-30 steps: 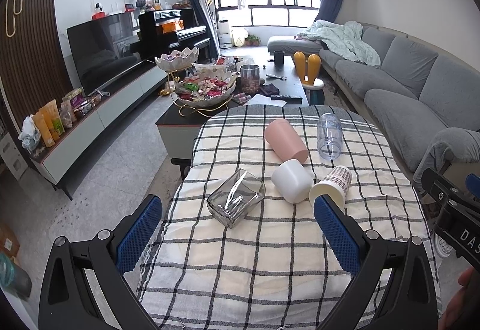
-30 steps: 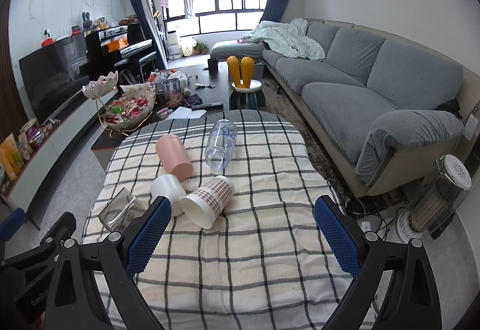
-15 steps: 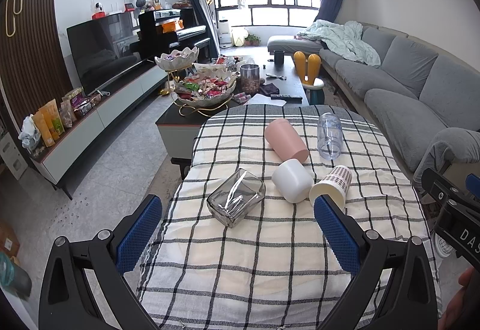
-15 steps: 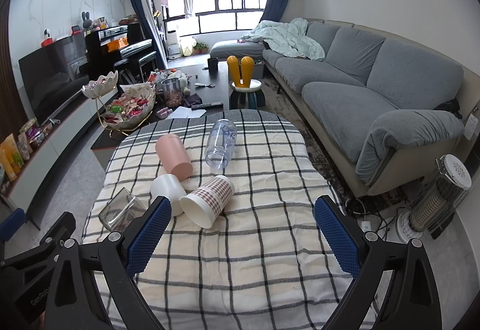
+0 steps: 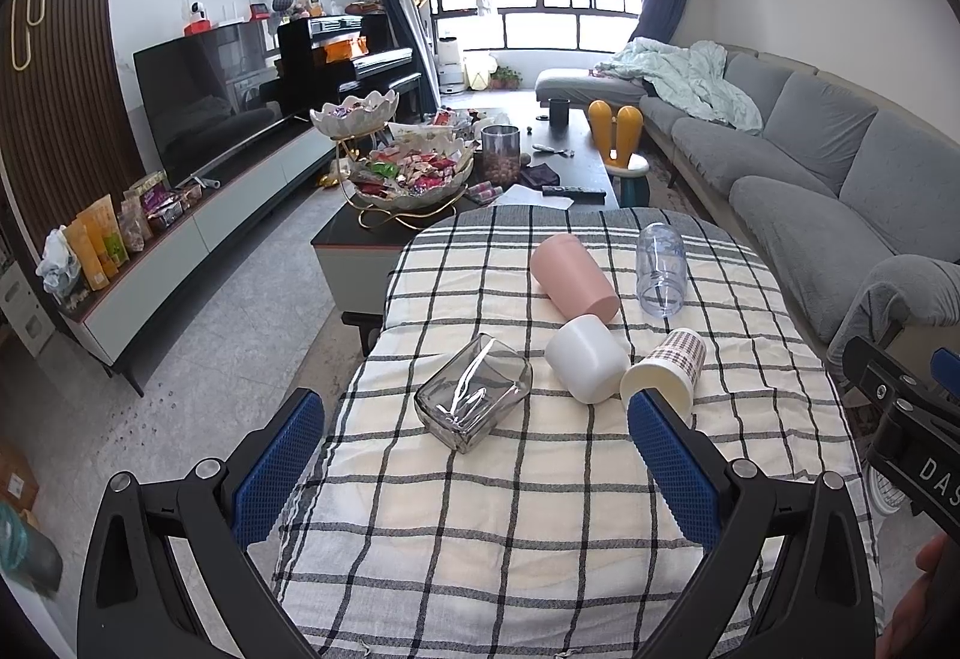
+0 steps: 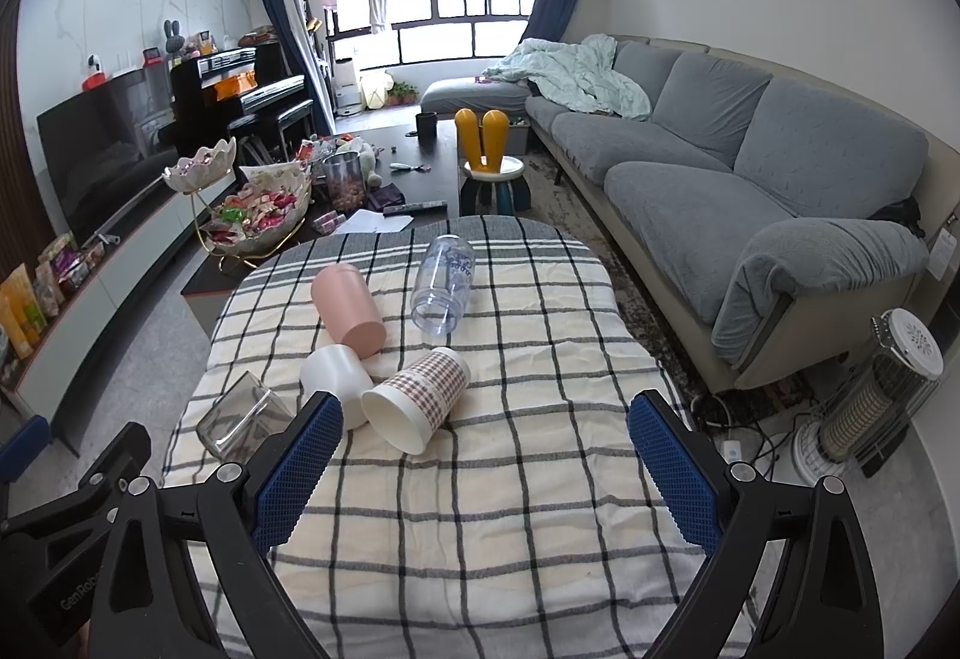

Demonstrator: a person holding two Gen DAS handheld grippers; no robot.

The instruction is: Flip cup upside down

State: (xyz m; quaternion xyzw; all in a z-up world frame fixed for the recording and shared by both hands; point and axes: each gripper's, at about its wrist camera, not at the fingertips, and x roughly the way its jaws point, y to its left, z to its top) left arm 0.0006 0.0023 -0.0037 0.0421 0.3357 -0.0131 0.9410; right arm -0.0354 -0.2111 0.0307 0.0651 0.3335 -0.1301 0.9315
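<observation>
Several cups lie on their sides on a checked tablecloth (image 5: 516,509): a pink cup (image 5: 573,278) (image 6: 348,302), a clear plastic cup (image 5: 660,269) (image 6: 444,281), a white cup (image 5: 585,359) (image 6: 333,374), a checked paper cup (image 5: 663,368) (image 6: 417,395) and a square glass cup (image 5: 474,398) (image 6: 237,413). My left gripper (image 5: 477,470) is open and empty, above the near cloth short of the cups. My right gripper (image 6: 486,470) is open and empty, to the right of the cups.
A coffee table (image 5: 576,161) with a snack stand (image 5: 408,173) lies beyond the far table edge. A grey sofa (image 6: 750,173) runs along the right. A heater (image 6: 870,401) stands on the floor at right. A TV unit (image 5: 198,215) is at left.
</observation>
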